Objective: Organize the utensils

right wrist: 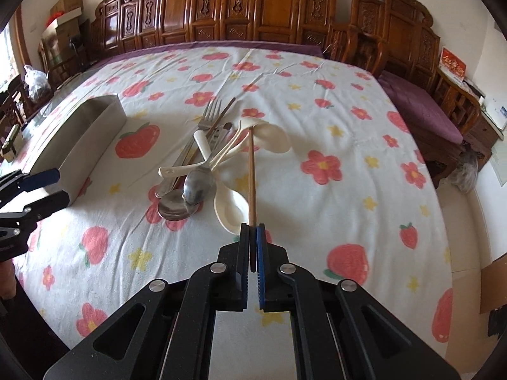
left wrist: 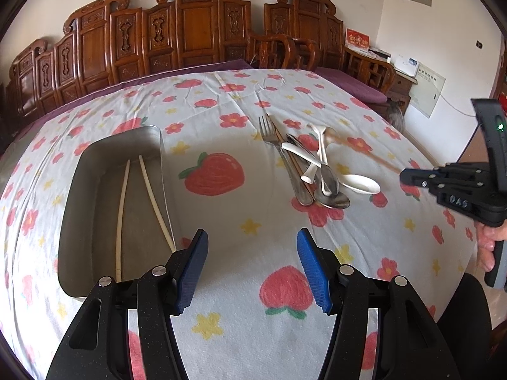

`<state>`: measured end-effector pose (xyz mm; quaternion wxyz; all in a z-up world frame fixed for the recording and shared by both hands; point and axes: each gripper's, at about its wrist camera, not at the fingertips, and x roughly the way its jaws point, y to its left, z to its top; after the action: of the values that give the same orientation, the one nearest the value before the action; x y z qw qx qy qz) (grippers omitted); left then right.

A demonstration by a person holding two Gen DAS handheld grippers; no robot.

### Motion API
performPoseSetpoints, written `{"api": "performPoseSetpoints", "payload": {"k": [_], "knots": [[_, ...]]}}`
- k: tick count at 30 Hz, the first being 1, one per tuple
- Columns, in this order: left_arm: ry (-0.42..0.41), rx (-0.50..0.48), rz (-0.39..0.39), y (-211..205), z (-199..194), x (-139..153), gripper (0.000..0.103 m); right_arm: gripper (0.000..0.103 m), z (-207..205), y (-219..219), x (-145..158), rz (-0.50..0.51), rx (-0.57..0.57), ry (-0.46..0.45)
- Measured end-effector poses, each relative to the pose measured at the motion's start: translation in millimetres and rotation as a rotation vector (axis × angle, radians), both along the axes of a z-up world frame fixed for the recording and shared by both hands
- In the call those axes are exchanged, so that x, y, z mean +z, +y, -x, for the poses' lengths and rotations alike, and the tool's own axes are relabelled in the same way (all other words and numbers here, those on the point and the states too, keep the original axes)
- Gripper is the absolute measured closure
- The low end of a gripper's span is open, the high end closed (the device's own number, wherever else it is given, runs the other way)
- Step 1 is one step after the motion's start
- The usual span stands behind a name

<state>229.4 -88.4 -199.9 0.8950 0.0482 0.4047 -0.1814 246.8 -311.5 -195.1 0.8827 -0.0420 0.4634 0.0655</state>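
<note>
So far, only two pale chopsticks (left wrist: pixel 144 196) are seen laid in the metal tray (left wrist: pixel 79 190) at the left of the left wrist view. Most of the sorting is judged undone: a fork (left wrist: pixel 269 133), metal spoons (left wrist: pixel 332 196) and white plastic spoons (left wrist: pixel 361 185) are heaped right of centre on the flowered tablecloth (left wrist: pixel 234 247). A brown wooden chopstick (right wrist: pixel 252 177) is clamped by the right gripper (right wrist: pixel 252 226) above that heap. The left gripper (left wrist: pixel 252 247) is held apart, nothing between its pads.

Silver tray (left wrist: pixel 79 190); red-flowered white tablecloth (left wrist: pixel 237 215); brown chopstick (right wrist: pixel 252 177).
</note>
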Motion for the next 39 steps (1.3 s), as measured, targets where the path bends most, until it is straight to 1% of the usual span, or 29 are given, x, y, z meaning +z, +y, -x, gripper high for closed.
{"api": "performPoseSetpoints", "payload": {"k": [5, 9, 12, 15, 18, 22, 25, 27, 31, 33, 34, 35, 38, 39], "knots": [[0.001, -0.013, -0.017, -6.8, 2.8, 0.6, 0.047, 0.098, 4.0, -9.0, 1.2, 0.016, -0.012, -0.012], [-0.001, -0.019, -0.022, -16.1, 0.9, 6.3, 0.047, 0.098, 7.3, -16.5, -1.2, 0.027, -0.021, -0.005], [0.005, -0.032, -0.035, -28.2, -2.5, 8.3, 0.047, 0.098, 4.5, -25.7, -6.3, 0.058, -0.042, 0.009], [0.019, -0.045, -0.05, -46.0, -7.9, 9.2, 0.047, 0.098, -0.9, -41.4, -11.0, 0.046, -0.083, 0.025], [0.029, -0.057, -0.045, -61.4, -15.7, 11.6, 0.047, 0.098, -5.0, -51.9, -13.9, 0.048, -0.099, 0.023], [0.019, -0.081, -0.068, -89.5, -30.8, 13.8, 0.047, 0.098, -6.8, -62.1, -14.0, 0.003, -0.107, 0.018], [0.041, -0.09, -0.073, -106.1, -47.1, 8.1, 0.054, 0.098, -9.0, -64.1, -17.1, -0.028, -0.096, 0.033], [0.062, -0.091, -0.074, -114.4, -56.7, 3.1, 0.057, 0.098, -9.5, -65.6, -18.9, -0.047, -0.083, 0.047], [0.076, -0.1, -0.093, -130.4, -69.2, -6.1, 0.06, 0.098, -9.9, -71.3, -19.5, -0.074, -0.092, 0.06], [0.1, -0.098, -0.1, -135.8, -76.2, -13.6, 0.066, 0.098, -10.4, -73.8, -21.5, -0.062, -0.097, 0.063], [0.119, -0.094, -0.104, -138.1, -80.6, -18.0, 0.072, 0.098, -11.0, -75.1, -23.5, -0.049, -0.105, 0.065], [0.131, -0.09, -0.106, -138.9, -83.4, -21.5, 0.074, 0.098, -11.4, -76.8, -25.2, -0.042, -0.111, 0.068], [0.153, -0.067, -0.12, -140.6, -91.5, -30.3, 0.074, 0.098, -11.4, -81.8, -31.8, -0.005, -0.137, 0.073], [0.166, -0.062, -0.114, -140.2, -93.6, -32.9, 0.074, 0.098, -11.1, -82.1, -31.8, 0.0, -0.137, 0.069]]}}
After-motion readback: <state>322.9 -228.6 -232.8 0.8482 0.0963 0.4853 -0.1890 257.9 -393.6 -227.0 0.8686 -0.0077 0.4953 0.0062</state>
